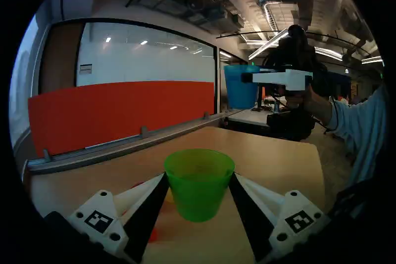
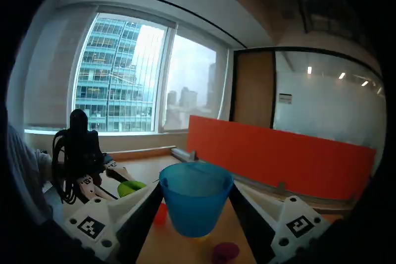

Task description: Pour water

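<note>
The green cup (image 1: 199, 184) sits upright between the left tongs (image 1: 198, 177), which pinch its sides and hold it just above the worktop (image 1: 277, 160). The blue cup (image 2: 196, 204) is pinched the same way by the right tongs (image 2: 195, 187). Both cups are smooth, tapered, translucent plastic with round rims. What is in them cannot be made out.

The only markings are square black-and-white markers (image 1: 97, 221) on the white finger mounts. A small sign (image 2: 284, 98) on the glass wall (image 2: 326, 100) is too small to read.

The left gripper view shows the blue cup (image 1: 240, 85) from outside, raised well above the far end of the worktop. It is gripped by a white tool that a hand (image 1: 303, 100) in a pale sleeve (image 1: 361, 120) holds. That view also takes in bare ceiling pipes (image 1: 267, 11) and light strips (image 1: 267, 43).

The right gripper view shows the green cup (image 2: 129, 187) low on the left, beside a dark cabled rig. Behind it is a tall window (image 2: 123, 80) onto glass towers. A small red piece (image 2: 160, 213) and a round magenta piece (image 2: 225, 251) lie on the worktop near the blue cup, with something yellow just under it.

The worktop is pale wood with a rounded corner. A flat orange panel (image 1: 119, 110) runs along its far edge.
</note>
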